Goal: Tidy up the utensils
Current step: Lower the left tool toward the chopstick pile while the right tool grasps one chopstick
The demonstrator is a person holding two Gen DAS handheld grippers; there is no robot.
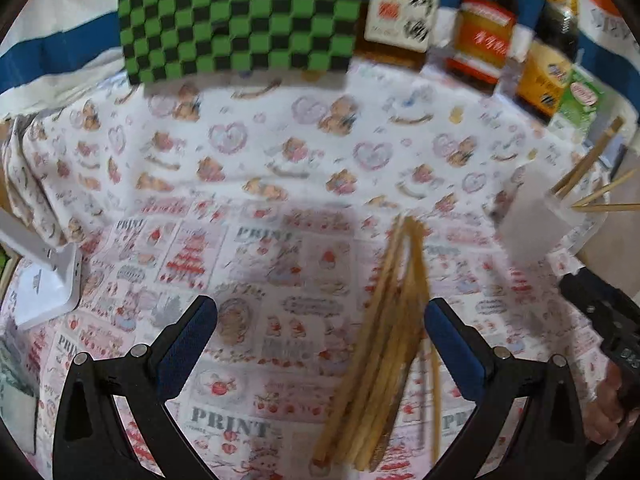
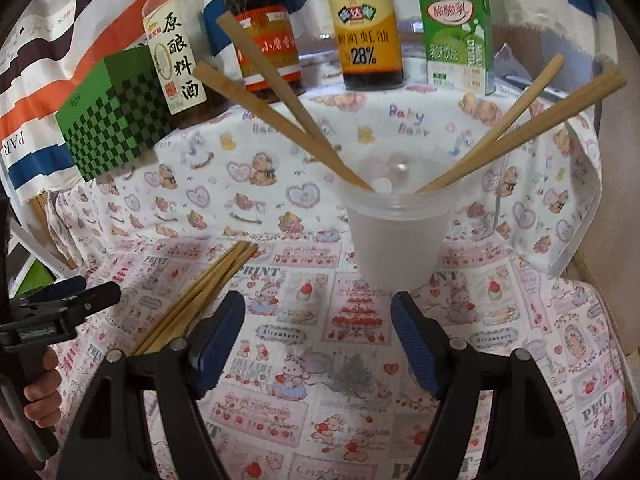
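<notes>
Several wooden chopsticks (image 1: 384, 344) lie loose in a bundle on the printed cloth. My left gripper (image 1: 320, 316) hangs open just above them, the bundle near its right finger and not pinched. A translucent plastic cup (image 2: 398, 232) stands upright with several chopsticks (image 2: 292, 120) leaning out of it. My right gripper (image 2: 318, 312) is open, its fingertips a little short of the cup and nothing between them. The loose bundle (image 2: 200, 296) shows left of the right gripper. At the right edge of the left wrist view, the cup (image 1: 536, 224) is blurred.
A green checkered box (image 2: 116, 116), three sauce bottles (image 2: 370, 32) and a green drink carton (image 2: 456, 36) line the back of the table. A white stand (image 1: 48, 280) sits at the left. The other gripper with the person's hand (image 2: 44, 396) shows at left.
</notes>
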